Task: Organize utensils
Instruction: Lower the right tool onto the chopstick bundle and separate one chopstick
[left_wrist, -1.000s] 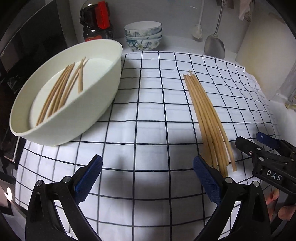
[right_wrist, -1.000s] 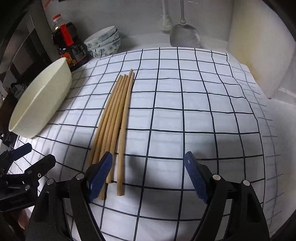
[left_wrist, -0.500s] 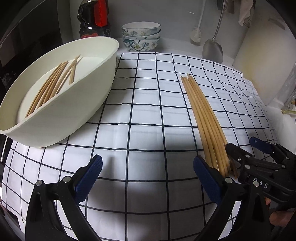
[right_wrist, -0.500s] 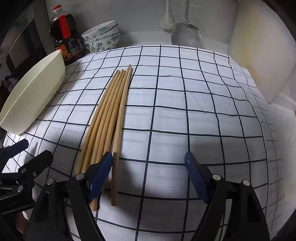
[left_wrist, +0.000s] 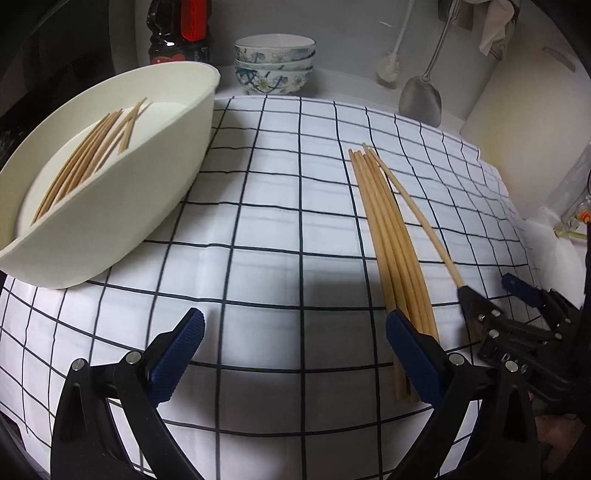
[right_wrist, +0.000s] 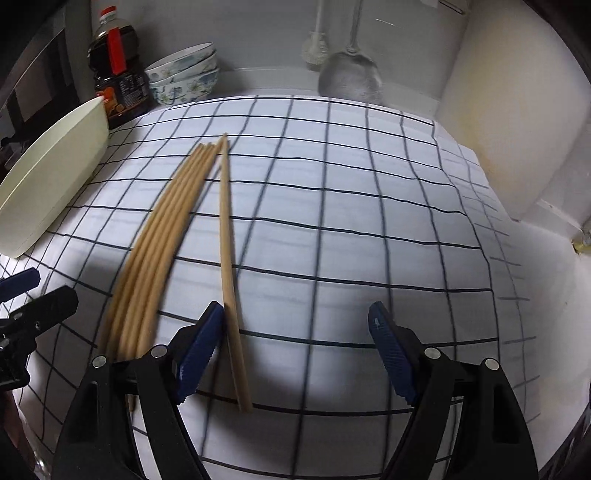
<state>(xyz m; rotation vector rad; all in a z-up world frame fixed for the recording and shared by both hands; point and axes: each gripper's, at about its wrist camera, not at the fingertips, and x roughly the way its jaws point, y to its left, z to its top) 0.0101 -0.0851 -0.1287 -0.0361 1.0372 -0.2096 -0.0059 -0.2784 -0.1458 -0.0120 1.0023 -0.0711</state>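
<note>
Right wrist view: right gripper (right_wrist: 295, 347) fingers spread wide, one chopstick (right_wrist: 227, 258) lying just inside its left pad, split from the bundle (right_wrist: 159, 251) at lower left. Left gripper (left_wrist: 295, 350) also spread, empty. More chopsticks in white basin (left_wrist: 177, 147), upper left.

Matt pale wooden chopsticks (left_wrist: 391, 236), smooth matt cream plastic basin (left_wrist: 159, 184), woven checked cloth (left_wrist: 280, 206), glossy glazed ceramic bowls (left_wrist: 274, 62), dull metal spatula (left_wrist: 421, 99)
</note>
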